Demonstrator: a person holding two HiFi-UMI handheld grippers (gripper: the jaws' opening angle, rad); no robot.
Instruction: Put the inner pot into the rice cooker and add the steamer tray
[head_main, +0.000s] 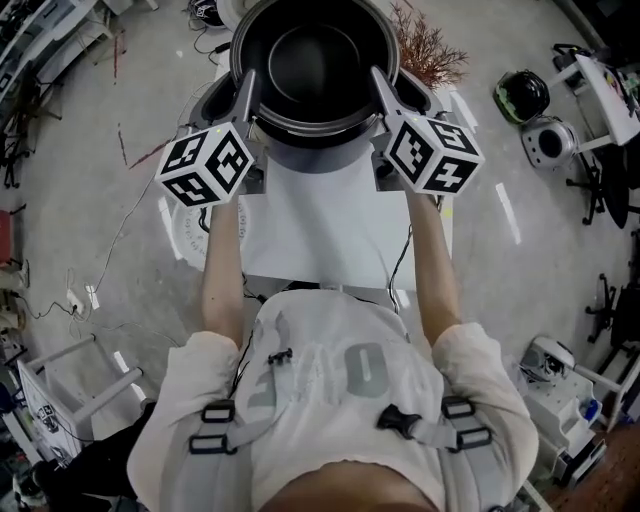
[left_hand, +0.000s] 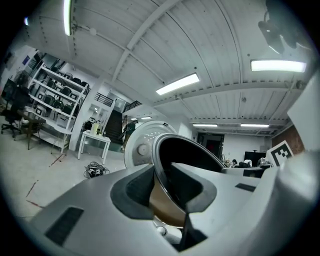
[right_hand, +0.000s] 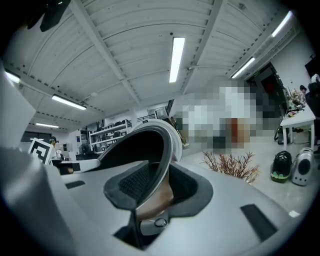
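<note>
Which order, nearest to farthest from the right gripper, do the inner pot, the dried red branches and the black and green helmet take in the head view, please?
1. inner pot: rim clamped in the right gripper, to its left.
2. dried red branches: on the floor, just up and right.
3. black and green helmet: on the floor, far right.

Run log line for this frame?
left gripper: shut on dark round metal inner pot rim | right gripper: shut on opposite rim | pot: held by both
</note>
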